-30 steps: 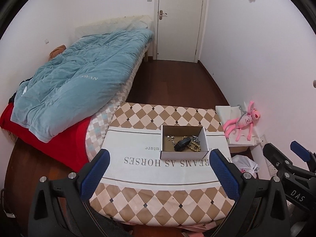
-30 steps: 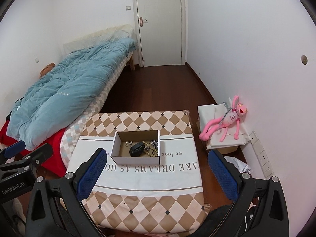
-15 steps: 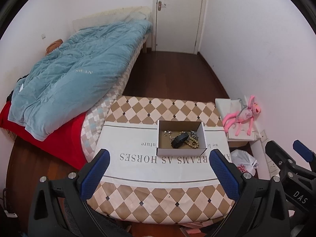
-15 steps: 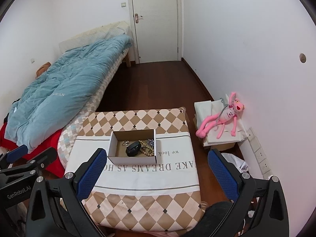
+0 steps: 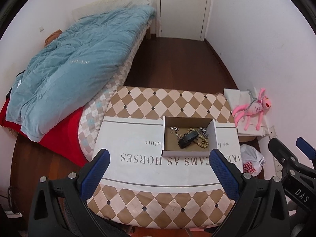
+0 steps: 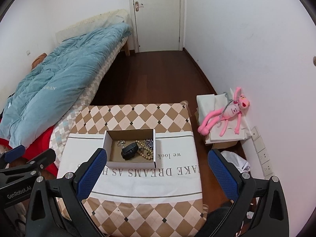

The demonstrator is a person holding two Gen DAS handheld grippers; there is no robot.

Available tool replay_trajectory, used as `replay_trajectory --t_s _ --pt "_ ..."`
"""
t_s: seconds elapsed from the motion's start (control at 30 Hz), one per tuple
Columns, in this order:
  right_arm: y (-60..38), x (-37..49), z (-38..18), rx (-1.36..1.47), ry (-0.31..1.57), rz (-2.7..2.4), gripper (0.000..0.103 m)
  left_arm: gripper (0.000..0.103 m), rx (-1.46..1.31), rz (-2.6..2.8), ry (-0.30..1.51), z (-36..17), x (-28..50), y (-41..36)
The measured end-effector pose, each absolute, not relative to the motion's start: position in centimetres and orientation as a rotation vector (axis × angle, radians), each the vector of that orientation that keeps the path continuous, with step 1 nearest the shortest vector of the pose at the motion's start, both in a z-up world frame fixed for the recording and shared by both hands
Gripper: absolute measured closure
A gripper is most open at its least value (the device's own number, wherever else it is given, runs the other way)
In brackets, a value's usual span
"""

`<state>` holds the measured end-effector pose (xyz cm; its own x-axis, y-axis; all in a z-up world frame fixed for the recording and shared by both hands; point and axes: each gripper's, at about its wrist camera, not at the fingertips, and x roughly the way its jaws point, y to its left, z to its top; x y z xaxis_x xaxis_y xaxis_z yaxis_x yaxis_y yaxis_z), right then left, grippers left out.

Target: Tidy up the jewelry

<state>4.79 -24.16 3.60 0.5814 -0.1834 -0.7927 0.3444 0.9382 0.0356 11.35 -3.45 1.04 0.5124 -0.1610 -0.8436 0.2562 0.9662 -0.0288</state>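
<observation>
A small open cardboard box (image 5: 187,154) stands on a table with a checked cloth (image 5: 158,169). Inside lie a black clip-like case (image 5: 188,137), a wooden bead bracelet (image 5: 201,141), and small silver pieces (image 5: 174,129). The box also shows in the right wrist view (image 6: 130,164), with the black case (image 6: 129,151) and beads (image 6: 146,152). My left gripper (image 5: 160,169) is open and empty, high above the table's near side. My right gripper (image 6: 156,169) is open and empty, also high above the table.
A bed with a blue quilt (image 5: 75,63) lies left of the table. A pink plush toy (image 5: 254,108) sits on white bags by the right wall. A plastic bag (image 5: 250,162) lies on the wooden floor. A white door (image 5: 183,7) is at the far end.
Both grippers have moved forward and slightly down toward the table, so the box looks larger and lower in view. Both stay open and empty.
</observation>
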Motion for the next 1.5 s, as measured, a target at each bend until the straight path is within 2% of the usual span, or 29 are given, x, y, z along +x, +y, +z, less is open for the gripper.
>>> replay_trajectory --t_s 0.27,0.67,1.5 --pt "-24.4 7.2 0.9 0.186 0.987 -0.289 0.000 0.000 0.111 -0.242 1.059 -1.4 13.1 -3.9" --pt "-24.7 8.3 -0.5 0.186 1.057 -0.274 0.000 0.000 0.134 -0.234 1.067 -2.1 13.7 -3.8" --pt "-24.2 8.3 -0.8 0.169 1.079 -0.273 0.000 0.000 0.149 -0.238 1.064 -2.2 13.7 -3.4"
